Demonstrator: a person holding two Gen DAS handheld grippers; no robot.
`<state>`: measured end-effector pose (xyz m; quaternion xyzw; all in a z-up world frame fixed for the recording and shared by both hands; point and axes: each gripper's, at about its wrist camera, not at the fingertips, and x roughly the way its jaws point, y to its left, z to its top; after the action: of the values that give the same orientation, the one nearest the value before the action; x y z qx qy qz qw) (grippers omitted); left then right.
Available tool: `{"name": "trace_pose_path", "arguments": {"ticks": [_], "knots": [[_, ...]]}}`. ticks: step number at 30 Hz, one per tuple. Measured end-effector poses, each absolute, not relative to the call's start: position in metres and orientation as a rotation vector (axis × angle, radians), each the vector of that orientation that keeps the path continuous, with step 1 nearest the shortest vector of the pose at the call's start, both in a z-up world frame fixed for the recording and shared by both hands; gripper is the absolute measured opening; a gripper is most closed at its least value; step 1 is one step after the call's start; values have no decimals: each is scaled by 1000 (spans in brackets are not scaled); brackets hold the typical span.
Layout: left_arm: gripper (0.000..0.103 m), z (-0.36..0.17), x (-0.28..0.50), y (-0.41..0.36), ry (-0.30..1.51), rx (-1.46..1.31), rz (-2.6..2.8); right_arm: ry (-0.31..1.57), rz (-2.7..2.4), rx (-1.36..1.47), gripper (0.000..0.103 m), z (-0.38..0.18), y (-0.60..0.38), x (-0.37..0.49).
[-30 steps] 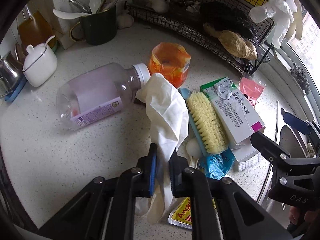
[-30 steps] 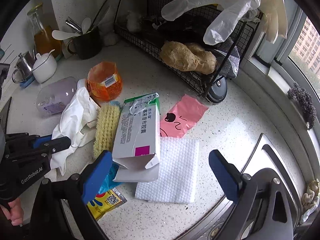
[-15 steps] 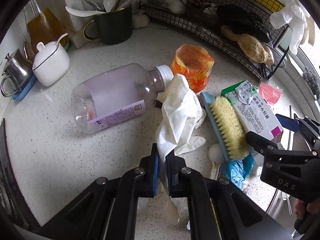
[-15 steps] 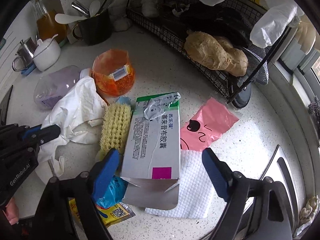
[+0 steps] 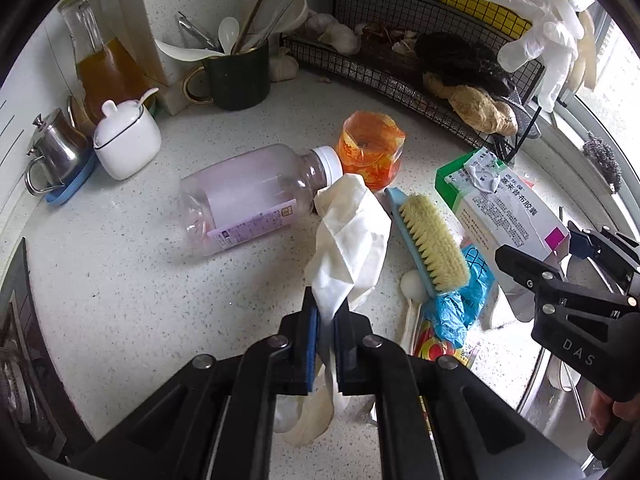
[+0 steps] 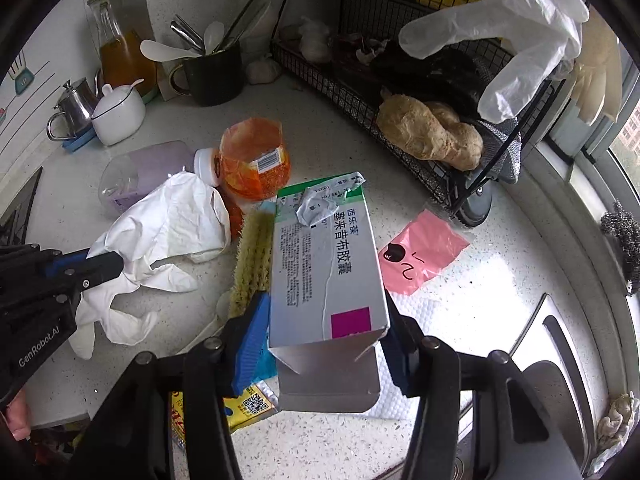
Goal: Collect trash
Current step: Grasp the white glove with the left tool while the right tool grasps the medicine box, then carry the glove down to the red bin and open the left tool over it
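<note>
A crumpled white glove (image 5: pixel 348 240) hangs from my left gripper (image 5: pixel 326 316), which is shut on its lower folds; its cuff and fingers dangle below the jaws. The same glove (image 6: pixel 172 220) and left gripper (image 6: pixel 100 260) show at the left of the right wrist view. My right gripper (image 6: pixel 326 320) is closing on the near end of a white and green medicine box (image 6: pixel 324 256), one blue pad against each side. That box (image 5: pixel 500 204) and the right gripper (image 5: pixel 540 246) appear at the right of the left wrist view.
On the speckled counter lie a clear bottle (image 5: pixel 248 204), an orange wrapper cup (image 5: pixel 370 148), a brush (image 5: pixel 432 240), a blue wrapper (image 5: pixel 460 300), a pink bag (image 6: pixel 420 252), a white cloth (image 6: pixel 432 320) and a yellow packet (image 6: pixel 248 404). A wire rack (image 5: pixel 400 72) stands behind, a sink (image 6: pixel 560 360) right.
The left gripper has closed fully on the glove and lifted it a little. The right gripper has come over the box and its jaws have narrowed from wide open to the box's sides.
</note>
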<state>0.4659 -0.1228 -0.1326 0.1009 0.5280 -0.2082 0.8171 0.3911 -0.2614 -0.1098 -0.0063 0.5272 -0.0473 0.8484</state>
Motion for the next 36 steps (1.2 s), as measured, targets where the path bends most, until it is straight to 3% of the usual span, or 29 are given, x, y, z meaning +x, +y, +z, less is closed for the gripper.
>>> {"name": "trace_pose_path", "arguments": {"ticks": [16, 36], "knots": [[5, -82, 362, -47, 1047, 213, -452, 1027, -90, 5, 50, -67, -213, 293], [5, -115, 186, 89, 1143, 213, -374, 1107, 27, 42, 50, -97, -91, 142]]}}
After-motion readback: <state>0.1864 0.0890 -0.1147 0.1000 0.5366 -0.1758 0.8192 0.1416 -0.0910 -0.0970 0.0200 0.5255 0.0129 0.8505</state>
